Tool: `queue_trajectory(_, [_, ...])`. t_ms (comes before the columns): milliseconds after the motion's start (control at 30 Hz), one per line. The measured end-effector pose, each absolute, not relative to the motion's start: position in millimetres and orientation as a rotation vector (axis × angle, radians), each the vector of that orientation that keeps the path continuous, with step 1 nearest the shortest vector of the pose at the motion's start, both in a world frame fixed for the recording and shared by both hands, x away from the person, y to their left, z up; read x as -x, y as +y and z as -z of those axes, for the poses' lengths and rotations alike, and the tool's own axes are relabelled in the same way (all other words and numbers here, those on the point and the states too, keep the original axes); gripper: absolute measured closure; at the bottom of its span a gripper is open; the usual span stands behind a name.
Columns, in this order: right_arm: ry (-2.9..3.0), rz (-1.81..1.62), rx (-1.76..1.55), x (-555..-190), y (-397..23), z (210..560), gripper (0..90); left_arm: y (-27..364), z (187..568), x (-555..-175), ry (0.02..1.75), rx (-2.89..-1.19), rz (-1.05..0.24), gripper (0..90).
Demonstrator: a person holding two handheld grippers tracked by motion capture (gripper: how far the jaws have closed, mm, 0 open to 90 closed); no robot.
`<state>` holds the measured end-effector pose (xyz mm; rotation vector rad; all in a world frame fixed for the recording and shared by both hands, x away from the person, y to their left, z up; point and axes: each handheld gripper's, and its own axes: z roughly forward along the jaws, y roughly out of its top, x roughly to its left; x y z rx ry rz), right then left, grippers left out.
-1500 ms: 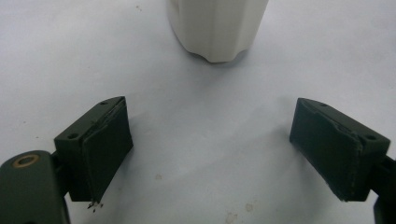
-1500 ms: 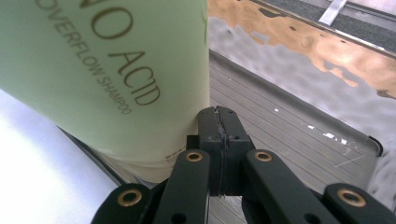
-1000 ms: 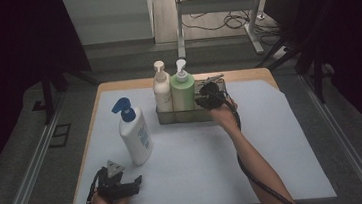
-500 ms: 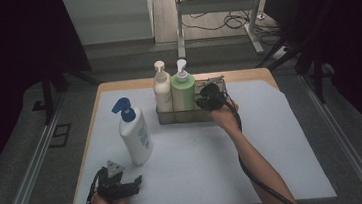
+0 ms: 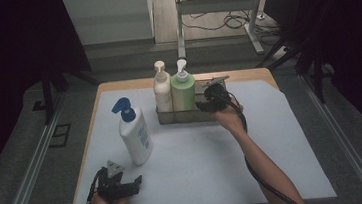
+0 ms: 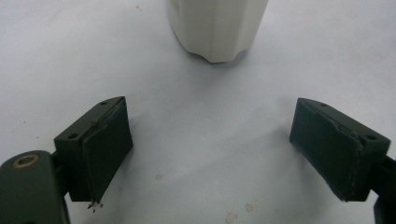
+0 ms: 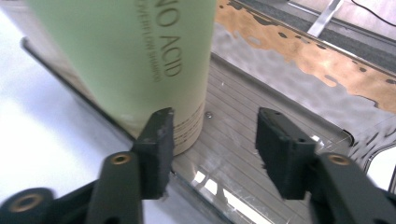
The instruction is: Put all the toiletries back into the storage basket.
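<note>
High view (image 5: 181, 102) | bottles: 3, two in tray (image 5: 170, 117) | left gripper (image 5: 135, 180) fingers wide, empty | right gripper (image 5: 204, 104) fingers opening, empty

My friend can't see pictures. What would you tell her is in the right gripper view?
The right gripper has its two black jaws apart, just opening, with nothing between them, above a clear tray. A green bottle stands in the tray beside the left jaw.

Matt green plastic bottle (image 7: 140, 60); glossy ribbed metal tray (image 7: 261, 154)
</note>
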<state>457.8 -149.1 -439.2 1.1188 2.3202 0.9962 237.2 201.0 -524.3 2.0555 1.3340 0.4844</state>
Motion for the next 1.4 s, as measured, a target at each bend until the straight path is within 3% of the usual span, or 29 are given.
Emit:
queue_trajectory(367, [2.378, -1.039, -1.016, -437, -153, 428, 18.6, 201, 524, -237, 1.334, -2.056, -0.486, 12.3])
queue_trajectory(767, [2.433, -1.053, -0.971, -410, -166, 426, 12.4, 201, 524, -238, 1.336, -2.059, -0.482, 12.3])
queue_trajectory(1067, [2.440, -1.030, -0.942, -388, -178, 427, 0.6, 201, 524, -238, 1.334, -2.055, -0.483, 12.2])
queue_trajectory(1400, [2.442, -1.033, -0.929, -363, -196, 428, 0.0, 201, 524, -238, 1.335, -2.057, -0.480, 12.1])
